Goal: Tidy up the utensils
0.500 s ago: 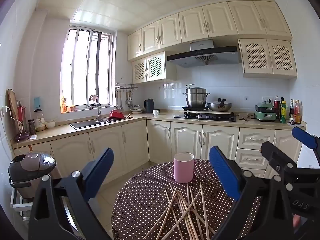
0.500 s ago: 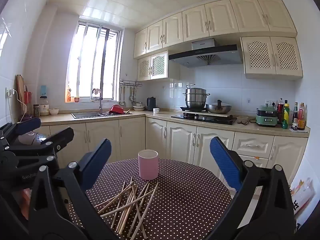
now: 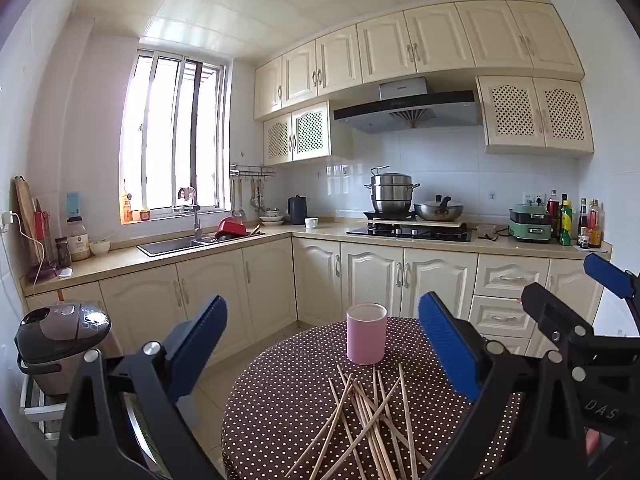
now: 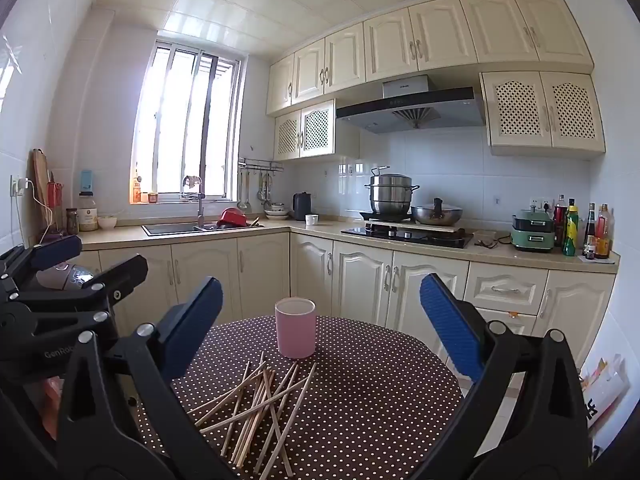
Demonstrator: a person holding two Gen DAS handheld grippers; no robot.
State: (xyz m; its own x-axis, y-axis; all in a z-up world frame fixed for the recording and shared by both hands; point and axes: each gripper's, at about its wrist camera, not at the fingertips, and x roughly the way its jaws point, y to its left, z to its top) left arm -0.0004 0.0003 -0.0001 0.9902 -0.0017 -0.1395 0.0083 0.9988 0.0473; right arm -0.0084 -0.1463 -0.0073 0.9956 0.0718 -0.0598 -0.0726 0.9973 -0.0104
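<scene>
A pink cup (image 3: 366,339) stands upright on a round table with a brown polka-dot cloth (image 3: 280,400). Several wooden chopsticks (image 3: 368,420) lie in a loose crossed pile in front of the cup. The cup (image 4: 295,328) and the chopsticks (image 4: 260,404) also show in the right wrist view. My left gripper (image 3: 322,350) is open and empty, held above the table's near edge. My right gripper (image 4: 322,330) is open and empty, also above the near edge. Each gripper shows at the side of the other's view: the right gripper (image 3: 576,300) and the left gripper (image 4: 88,260).
A rice cooker (image 3: 60,340) stands on a low rack left of the table. Cream kitchen cabinets with a counter (image 3: 320,236), a sink (image 3: 176,245) and a stove with pots (image 3: 408,228) run behind the table. Bottles (image 3: 572,224) stand at the counter's right end.
</scene>
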